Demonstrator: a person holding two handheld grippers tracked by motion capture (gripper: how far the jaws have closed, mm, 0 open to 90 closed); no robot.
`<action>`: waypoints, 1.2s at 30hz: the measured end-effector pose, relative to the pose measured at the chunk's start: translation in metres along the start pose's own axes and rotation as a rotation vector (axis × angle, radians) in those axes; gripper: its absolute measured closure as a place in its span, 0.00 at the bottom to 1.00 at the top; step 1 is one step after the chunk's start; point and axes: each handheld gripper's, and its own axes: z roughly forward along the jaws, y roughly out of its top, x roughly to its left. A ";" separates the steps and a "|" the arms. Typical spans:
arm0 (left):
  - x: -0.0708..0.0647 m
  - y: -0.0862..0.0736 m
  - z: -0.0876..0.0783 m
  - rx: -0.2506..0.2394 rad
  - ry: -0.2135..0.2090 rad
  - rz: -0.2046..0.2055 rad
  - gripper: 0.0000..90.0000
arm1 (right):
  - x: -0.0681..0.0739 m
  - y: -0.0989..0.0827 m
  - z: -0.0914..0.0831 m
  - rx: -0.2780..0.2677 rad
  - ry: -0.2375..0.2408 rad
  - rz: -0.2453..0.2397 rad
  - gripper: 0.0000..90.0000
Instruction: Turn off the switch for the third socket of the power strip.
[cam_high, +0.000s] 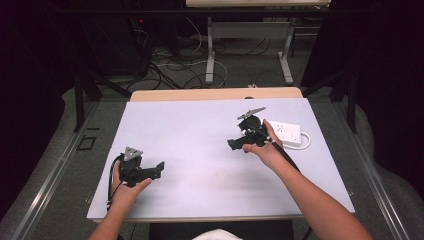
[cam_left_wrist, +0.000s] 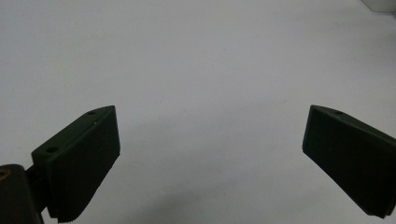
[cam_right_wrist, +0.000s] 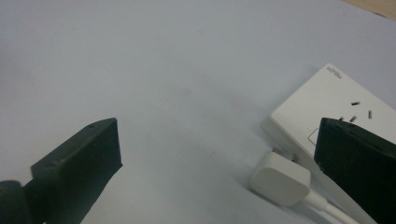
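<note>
Right hand-held gripper (cam_high: 239, 143) hovers with its jaws spread wide and nothing between them, just beside a white power strip (cam_high: 286, 132) that lies flat on the desk (cam_high: 200, 130). In the right gripper view the strip (cam_right_wrist: 327, 102) sits ahead and to the gripper's right, partly behind the right jaw, and a white plug (cam_right_wrist: 280, 178) on its cord lies loose on the desk, touching or nearly touching the strip's near edge, with its prongs seemingly not in any socket. The left hand-held gripper (cam_high: 159, 169) rests well apart on the far side of the desk from the strip, its jaws likewise wide and empty.

The step in hand looks like an approach to the plug. The next move would call for swinging the right gripper toward its own right and lowering it so both jaws straddle the plug's body, then closing squarely; the plug is small and smooth, so an off-centre pinch could let it twist away.
</note>
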 end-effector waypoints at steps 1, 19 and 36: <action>0.000 0.000 0.000 -0.003 -0.001 -0.001 0.04 | 0.002 -0.001 -0.001 0.007 -0.001 0.002 0.00; -0.001 0.000 0.000 -0.002 0.002 0.001 0.04 | 0.007 -0.027 -0.022 -0.054 0.036 0.015 0.00; -0.002 -0.001 0.000 -0.004 0.009 0.002 0.04 | -0.009 -0.056 -0.053 -0.116 0.014 0.057 0.00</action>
